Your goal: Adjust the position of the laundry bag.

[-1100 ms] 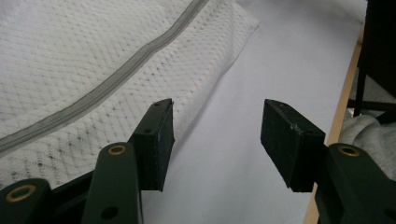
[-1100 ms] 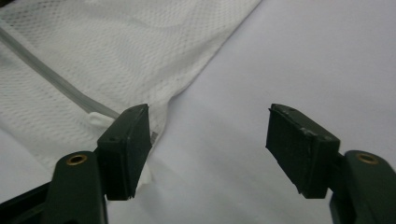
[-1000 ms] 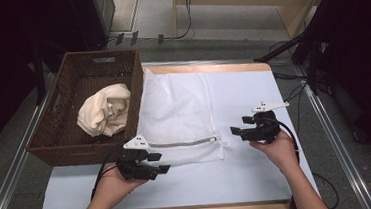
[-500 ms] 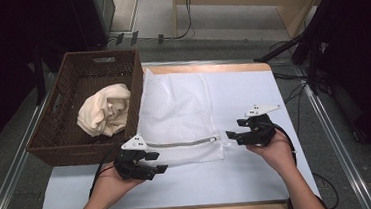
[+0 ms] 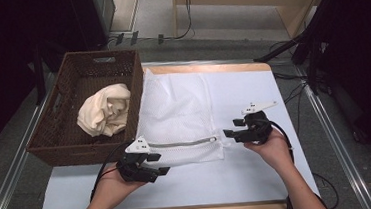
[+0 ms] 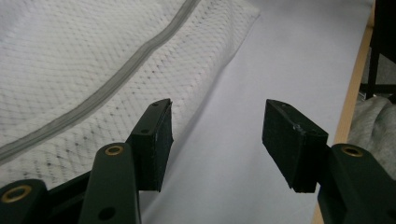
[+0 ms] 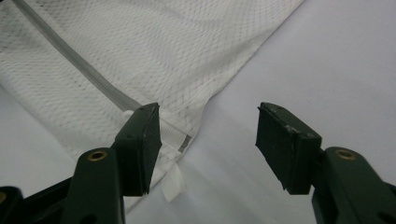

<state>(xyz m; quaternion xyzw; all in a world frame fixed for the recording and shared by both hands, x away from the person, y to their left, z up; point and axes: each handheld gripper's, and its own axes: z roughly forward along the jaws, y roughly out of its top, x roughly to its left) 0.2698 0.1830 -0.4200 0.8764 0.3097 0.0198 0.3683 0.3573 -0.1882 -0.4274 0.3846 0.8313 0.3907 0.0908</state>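
A white mesh laundry bag (image 5: pixel 179 115) lies flat on the table, its grey zipper (image 5: pixel 184 143) shut along the near edge. In the left gripper view, my left gripper (image 6: pixel 217 126) stands open over the bag's near left corner, mesh (image 6: pixel 93 70) beside its left jaw and nothing between the pads. In the high view it sits at the bag's near left corner (image 5: pixel 159 164). My right gripper (image 5: pixel 230 128) is at the zipper's right end. Its jaws (image 7: pixel 208 126) have just been closing a little and are still open. The bag's corner and its white tag (image 7: pixel 175 184) lie by the left jaw, not pinched.
A brown wicker basket (image 5: pixel 71 143) stands at the table's left, touching the bag, with a crumpled cream cloth (image 5: pixel 105 111) inside. The white table top (image 5: pixel 259 179) has a wooden edge. Cables trail on the floor beyond.
My right gripper has moved left, up to the zipper's right end. The left gripper and the bag have stayed where they were.
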